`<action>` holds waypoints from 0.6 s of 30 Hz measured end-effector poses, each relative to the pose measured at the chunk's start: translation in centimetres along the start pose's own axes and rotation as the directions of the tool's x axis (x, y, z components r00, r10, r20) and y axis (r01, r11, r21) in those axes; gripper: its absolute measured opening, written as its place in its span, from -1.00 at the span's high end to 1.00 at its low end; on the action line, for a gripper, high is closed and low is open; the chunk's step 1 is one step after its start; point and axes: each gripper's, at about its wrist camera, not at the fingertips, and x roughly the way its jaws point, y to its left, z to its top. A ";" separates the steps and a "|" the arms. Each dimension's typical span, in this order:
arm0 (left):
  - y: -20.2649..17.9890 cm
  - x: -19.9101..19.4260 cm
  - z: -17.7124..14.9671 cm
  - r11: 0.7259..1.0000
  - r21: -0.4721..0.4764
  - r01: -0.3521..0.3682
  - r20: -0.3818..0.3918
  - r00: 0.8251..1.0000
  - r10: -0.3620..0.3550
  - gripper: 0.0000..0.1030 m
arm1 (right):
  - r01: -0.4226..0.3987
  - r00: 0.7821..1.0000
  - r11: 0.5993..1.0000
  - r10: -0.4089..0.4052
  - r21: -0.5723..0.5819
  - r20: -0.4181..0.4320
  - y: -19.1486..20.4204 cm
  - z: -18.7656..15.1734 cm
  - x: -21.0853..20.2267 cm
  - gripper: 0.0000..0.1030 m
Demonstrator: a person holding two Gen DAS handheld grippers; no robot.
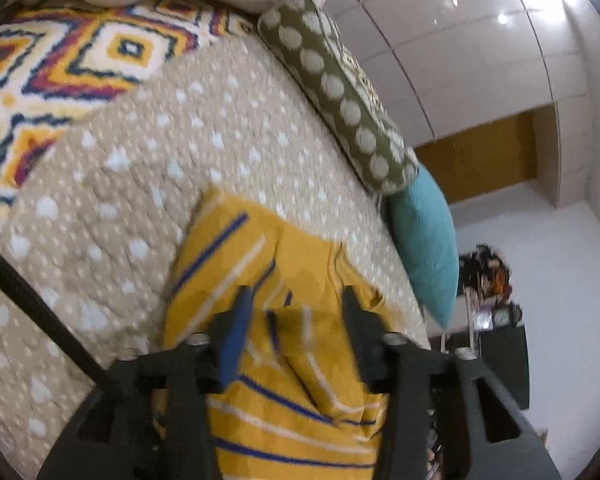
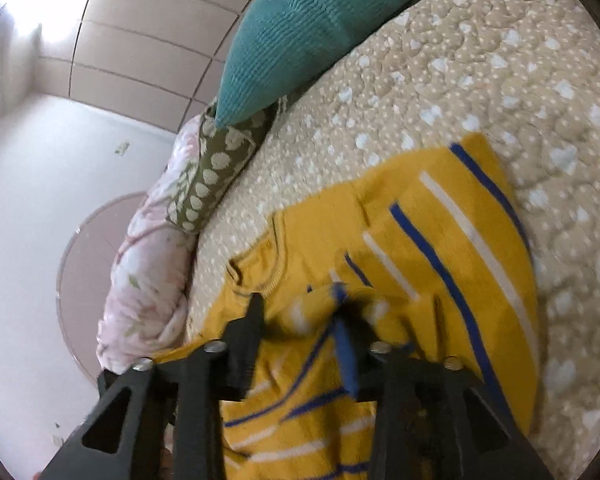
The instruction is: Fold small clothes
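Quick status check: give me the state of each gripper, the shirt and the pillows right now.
left gripper: open, above the shirt.
right gripper: open, above the shirt.
yellow striped shirt: lying on the quilt, partly folded, rumpled.
teal pillow: leaning at the quilt's edge.
green dotted pillow: beside the teal one.

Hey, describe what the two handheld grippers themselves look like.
Both are matte black plastic with angular, cut-out frames and silver screws. The left gripper and right gripper each have two tapered black fingers, one faced with a blue pad. A black cable runs beside the left one.
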 end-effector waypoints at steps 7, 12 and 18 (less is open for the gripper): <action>-0.8 -1.2 -0.5 0.990 0.114 -0.087 0.008 0.996 0.086 0.00 | 0.054 0.993 0.999 -0.054 0.009 0.101 0.5 2.3 -1.0 -0.13; -3.6 -0.1 -2.0 0.920 0.338 -0.200 0.021 0.979 0.205 -0.23 | 0.183 0.979 0.964 -0.160 -0.191 0.127 3.1 1.7 -2.6 -0.14; -5.5 5.1 -2.8 0.820 0.494 -0.288 -0.010 0.941 0.337 -0.32 | 0.302 0.949 0.832 -0.307 -0.465 0.067 6.1 -0.4 1.4 -0.24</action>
